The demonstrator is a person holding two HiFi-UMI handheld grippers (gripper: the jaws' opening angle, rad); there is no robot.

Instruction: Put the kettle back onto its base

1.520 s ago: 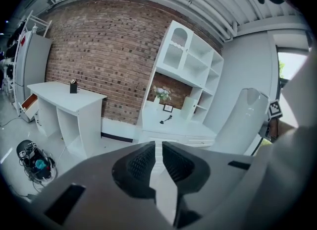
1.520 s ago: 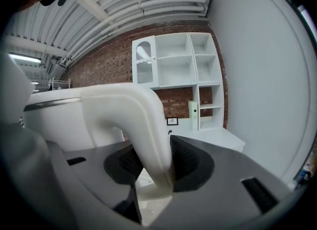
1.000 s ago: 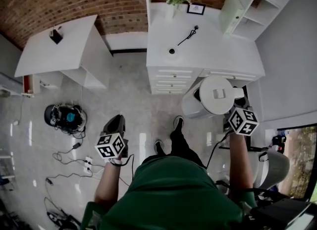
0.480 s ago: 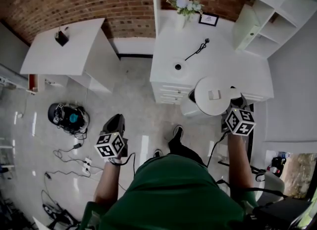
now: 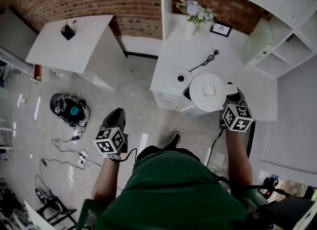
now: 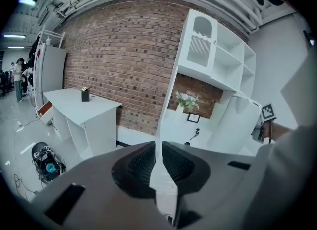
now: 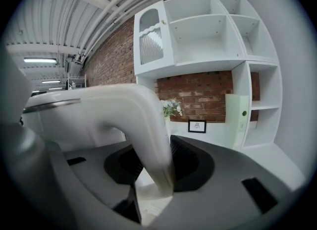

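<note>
- The white electric kettle with a flat round lid (image 5: 207, 91) hangs in the air over the near part of the white tabletop (image 5: 198, 45), just right of the round white base with a dark centre socket (image 5: 181, 78) and not yet on it
- The right tongs (image 5: 232, 97) are clamped on its curved white handle (image 7: 148, 135) alone, so the body hangs off to one side; I judge that it could swing or twist in the pads if lowered fast, and land tilted
- The base lies toward the tabletop's left near corner; a kettle coming down off centre would miss the socket and could shove the base toward that edge
- The black power cord (image 5: 205, 61) trails off on the far side of the base; the kettle's bottom catching it would drag the base askew
- The left tongs (image 5: 118, 117) are together with nothing in them, well apart to the left over the floor, too far off to steady the base
</note>
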